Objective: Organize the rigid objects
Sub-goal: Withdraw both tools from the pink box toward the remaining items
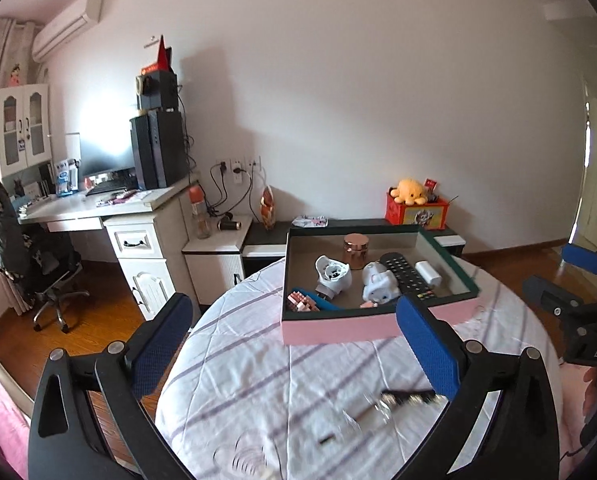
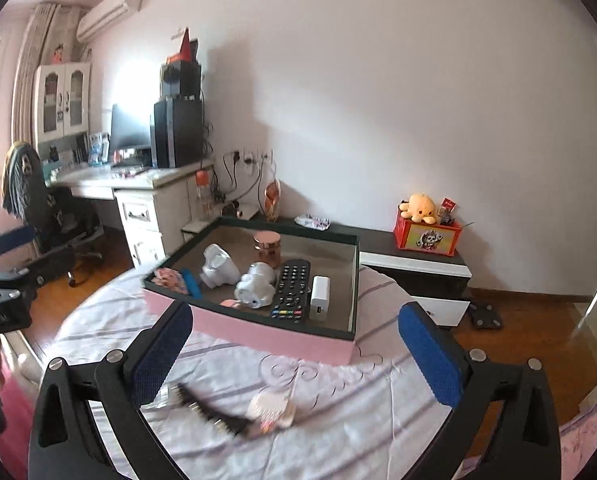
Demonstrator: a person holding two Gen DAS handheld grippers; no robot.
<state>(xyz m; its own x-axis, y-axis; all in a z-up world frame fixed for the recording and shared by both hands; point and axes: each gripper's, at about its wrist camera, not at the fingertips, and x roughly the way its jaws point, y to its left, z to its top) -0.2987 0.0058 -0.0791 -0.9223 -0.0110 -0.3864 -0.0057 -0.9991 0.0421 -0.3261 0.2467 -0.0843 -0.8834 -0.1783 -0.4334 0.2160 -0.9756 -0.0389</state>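
Observation:
A pink box (image 1: 338, 330) with a dark rim stands on a striped white bedspread (image 1: 238, 360); it also shows in the right wrist view (image 2: 258, 334). Inside lie a black remote (image 2: 292, 290), a white charger (image 2: 320, 299), a copper jar (image 2: 267, 247), white figurines (image 2: 254, 286), a blue piece (image 2: 190, 282) and pink blocks (image 2: 168, 279). A dark hair clip (image 2: 210, 412) and a pale pink item (image 2: 272, 410) lie blurred on the spread before the box. My left gripper (image 1: 294, 344) is open and empty. My right gripper (image 2: 296, 348) is open and empty; it also shows in the left wrist view (image 1: 566, 280).
A white desk (image 1: 98, 208) with monitor and speakers, and an office chair (image 1: 26, 256), stand at the left. A low black-and-white cabinet (image 2: 410, 260) behind the bed carries a red box with a yellow plush (image 2: 418, 208). Wooden floor surrounds the bed.

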